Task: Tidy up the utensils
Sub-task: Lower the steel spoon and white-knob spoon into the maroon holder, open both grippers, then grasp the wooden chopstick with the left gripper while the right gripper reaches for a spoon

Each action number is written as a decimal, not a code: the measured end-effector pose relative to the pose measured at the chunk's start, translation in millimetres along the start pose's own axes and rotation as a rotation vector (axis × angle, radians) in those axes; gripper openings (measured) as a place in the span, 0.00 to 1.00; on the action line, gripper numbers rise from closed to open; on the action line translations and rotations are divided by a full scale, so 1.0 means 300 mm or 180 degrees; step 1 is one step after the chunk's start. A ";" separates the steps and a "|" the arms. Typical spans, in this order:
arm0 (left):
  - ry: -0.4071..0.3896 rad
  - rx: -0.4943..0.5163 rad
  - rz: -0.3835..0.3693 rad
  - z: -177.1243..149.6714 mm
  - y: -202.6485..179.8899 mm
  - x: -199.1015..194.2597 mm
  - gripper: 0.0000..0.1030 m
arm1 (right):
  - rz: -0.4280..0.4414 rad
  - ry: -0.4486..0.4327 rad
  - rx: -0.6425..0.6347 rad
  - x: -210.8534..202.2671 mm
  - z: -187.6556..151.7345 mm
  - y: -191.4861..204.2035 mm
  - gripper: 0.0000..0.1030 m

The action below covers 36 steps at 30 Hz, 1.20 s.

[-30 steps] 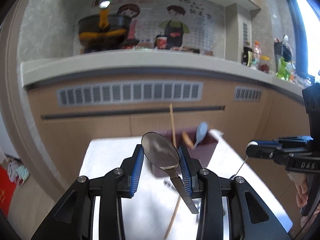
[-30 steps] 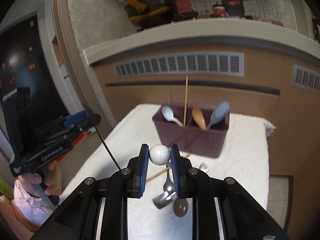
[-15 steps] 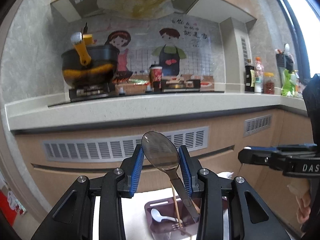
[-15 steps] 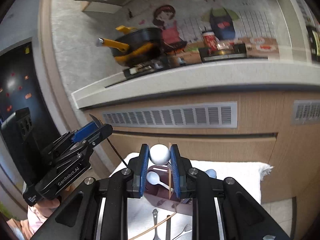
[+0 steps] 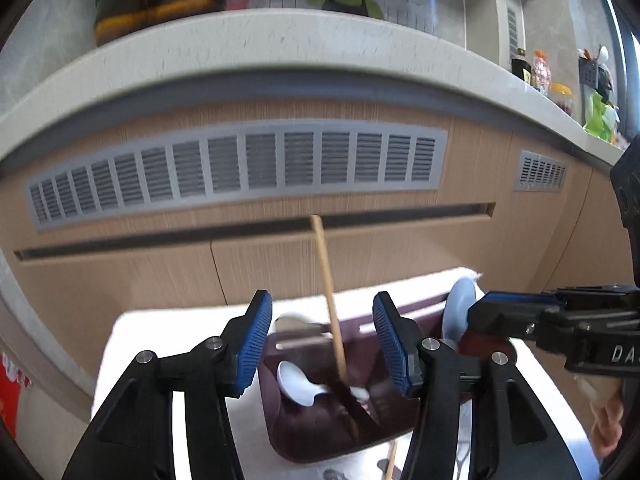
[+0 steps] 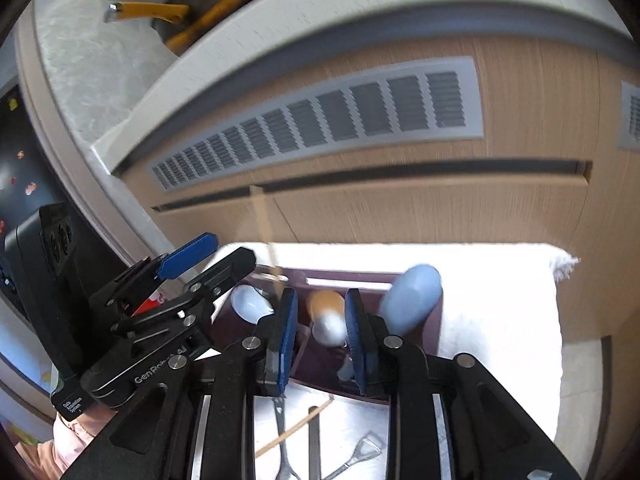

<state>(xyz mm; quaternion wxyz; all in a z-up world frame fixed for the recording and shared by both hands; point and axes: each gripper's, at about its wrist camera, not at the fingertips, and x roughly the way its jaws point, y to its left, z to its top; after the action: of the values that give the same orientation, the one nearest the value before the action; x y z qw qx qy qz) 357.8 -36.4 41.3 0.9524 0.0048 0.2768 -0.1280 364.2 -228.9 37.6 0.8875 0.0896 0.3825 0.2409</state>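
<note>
A maroon utensil holder stands on a white towel. My left gripper hovers over its left compartment. Its jaws are opening and nothing is pressed between the pads. A blurred metal spoon lies just beyond them in the holder, by an upright chopstick and a white spoon. My right gripper is over the middle compartment, jaws opening. A blurred white spoon sits loose between them, above a wooden spoon. A blue spoon leans at the right.
Loose metal utensils, a small metal spade spoon and a second chopstick lie on the towel in front of the holder. A wooden cabinet front with a grey vent rises close behind the table.
Both grippers moved forward and down to the holder. The left jaws opened and let go of the metal spoon. The right jaws widened and the white spoon slipped lower between them.
</note>
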 end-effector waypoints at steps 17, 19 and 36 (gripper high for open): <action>0.0977 -0.0226 -0.0145 -0.408 0.034 -0.224 0.56 | -0.0878 -0.0263 -0.0549 -0.190 -0.275 0.049 1.00; 0.1043 -0.0289 -0.0140 -0.458 0.012 -0.250 0.56 | -0.0819 -0.0089 -0.0472 -0.179 -0.325 0.032 1.00; 0.1356 0.0305 -0.0524 -0.537 -0.084 -0.219 0.33 | -0.1527 0.0396 -0.0338 -0.198 -0.695 0.022 1.00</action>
<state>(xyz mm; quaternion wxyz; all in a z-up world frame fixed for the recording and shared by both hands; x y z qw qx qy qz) 213.3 -32.2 -58.8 0.8575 0.0543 0.4646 -0.2143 176.0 -257.8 -66.5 0.8975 -0.0654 0.4335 0.0482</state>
